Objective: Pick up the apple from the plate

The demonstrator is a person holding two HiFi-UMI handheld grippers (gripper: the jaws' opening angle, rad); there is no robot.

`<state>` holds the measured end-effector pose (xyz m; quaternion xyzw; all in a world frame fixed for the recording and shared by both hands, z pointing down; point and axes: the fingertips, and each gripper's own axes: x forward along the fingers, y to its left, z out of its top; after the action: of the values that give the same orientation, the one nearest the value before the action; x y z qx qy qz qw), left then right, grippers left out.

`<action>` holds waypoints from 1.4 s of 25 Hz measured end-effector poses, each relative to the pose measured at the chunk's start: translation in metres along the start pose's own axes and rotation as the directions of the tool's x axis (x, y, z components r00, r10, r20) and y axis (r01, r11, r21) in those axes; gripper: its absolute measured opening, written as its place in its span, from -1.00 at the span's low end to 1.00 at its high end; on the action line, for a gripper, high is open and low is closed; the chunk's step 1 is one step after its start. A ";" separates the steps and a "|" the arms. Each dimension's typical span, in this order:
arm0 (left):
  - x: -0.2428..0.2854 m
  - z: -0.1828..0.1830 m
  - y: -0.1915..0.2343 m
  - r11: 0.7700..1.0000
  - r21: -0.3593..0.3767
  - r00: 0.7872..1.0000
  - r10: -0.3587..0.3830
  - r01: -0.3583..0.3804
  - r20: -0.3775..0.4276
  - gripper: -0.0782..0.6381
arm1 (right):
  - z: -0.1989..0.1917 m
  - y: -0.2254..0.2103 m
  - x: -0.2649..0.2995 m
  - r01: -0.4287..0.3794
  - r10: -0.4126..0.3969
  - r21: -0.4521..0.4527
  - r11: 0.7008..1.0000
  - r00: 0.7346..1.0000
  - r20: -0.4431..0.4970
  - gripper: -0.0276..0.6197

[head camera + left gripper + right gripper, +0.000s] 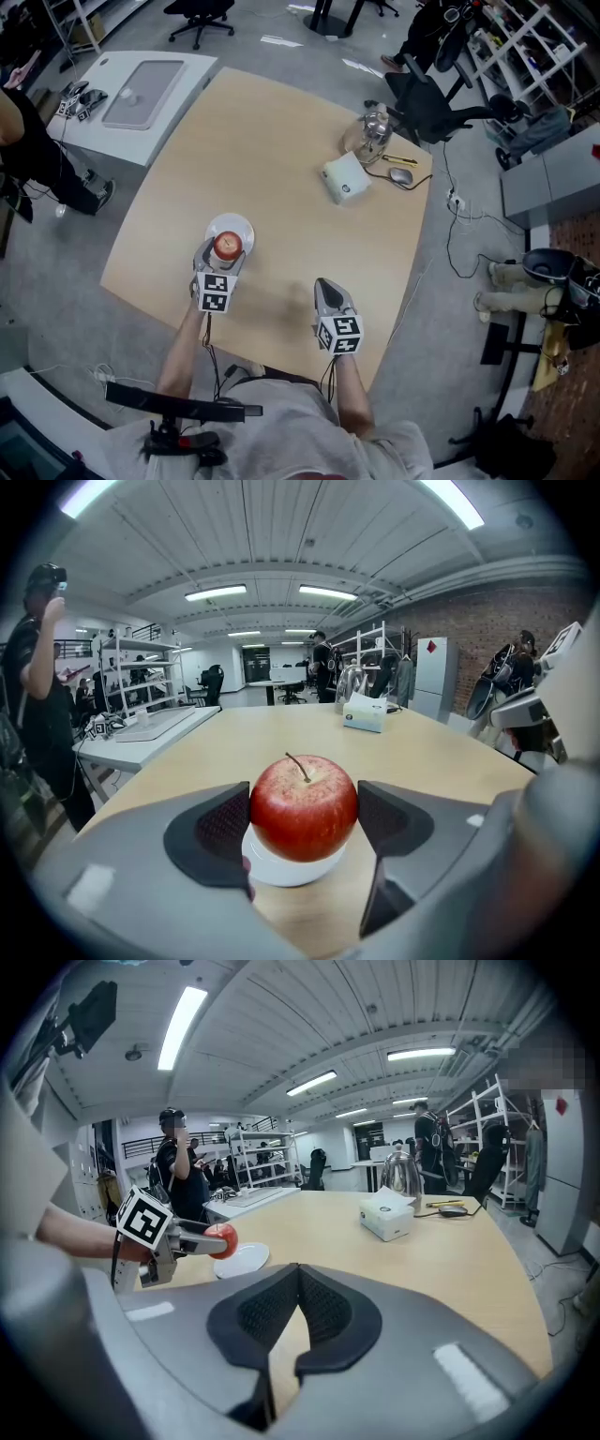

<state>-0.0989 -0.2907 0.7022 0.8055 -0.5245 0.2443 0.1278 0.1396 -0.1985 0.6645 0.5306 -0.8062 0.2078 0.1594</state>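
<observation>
- Pale wooden counter (281,159): the action's near its 7 o'clock edge.
- Left tongs (305,819) are clamped on the shiny red apple (302,803), dead ahead at 12, stem up. Right tongs (298,1283) are pressed together, empty, at the apple's 4 o'clock.
- Small round white plate (238,224): right underneath.
- Apple: only the right gripper view shows it hanging clear of the plate.

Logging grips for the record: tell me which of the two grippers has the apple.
The left gripper: its jaws are shut on the red apple over the white plate. The right gripper is shut with nothing between its jaws.
</observation>
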 end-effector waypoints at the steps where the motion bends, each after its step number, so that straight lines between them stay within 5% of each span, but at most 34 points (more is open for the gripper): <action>1: -0.003 0.000 -0.001 1.000 0.002 1.000 0.002 -0.002 0.000 0.28 | -0.001 0.000 -0.001 0.000 0.000 0.001 1.000 1.000 0.001 -0.90; 35: -0.083 -0.027 -0.034 0.998 0.002 0.998 0.066 -0.066 -0.004 0.28 | -0.022 0.034 -0.017 -0.080 0.080 -0.022 0.997 0.997 -0.017 -0.90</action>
<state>-0.1027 -0.1989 0.6830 0.7873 -0.5506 0.2504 0.1198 0.1157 -0.1616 0.6697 0.4944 -0.8277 0.2090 0.1637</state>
